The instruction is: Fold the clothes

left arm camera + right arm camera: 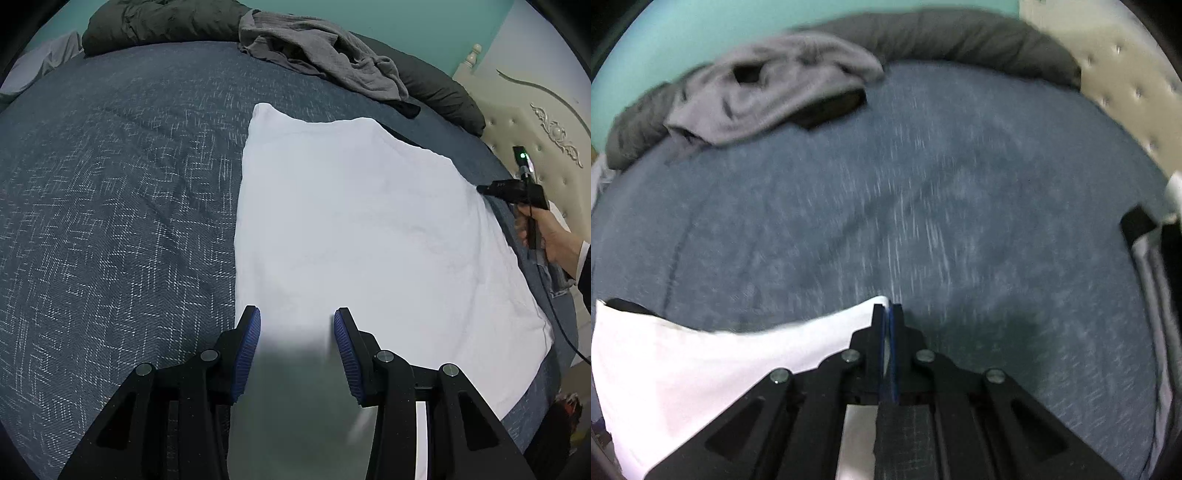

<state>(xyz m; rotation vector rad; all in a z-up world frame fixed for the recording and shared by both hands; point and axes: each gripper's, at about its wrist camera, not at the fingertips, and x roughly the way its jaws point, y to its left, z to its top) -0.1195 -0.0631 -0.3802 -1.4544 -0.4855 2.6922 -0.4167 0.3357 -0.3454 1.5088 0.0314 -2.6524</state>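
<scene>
Left gripper, jaws apart, hovers at lower centre over the white garment on the bed; right gripper pinches its corner. Mid-fold; next, probably carry that corner across.

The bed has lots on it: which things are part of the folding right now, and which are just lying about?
In the job:
white garment
right tongs, pinching its edge
left tongs, open over it

Lying about:
grey garment
dark duvet
blue bedspread
headboard
</scene>
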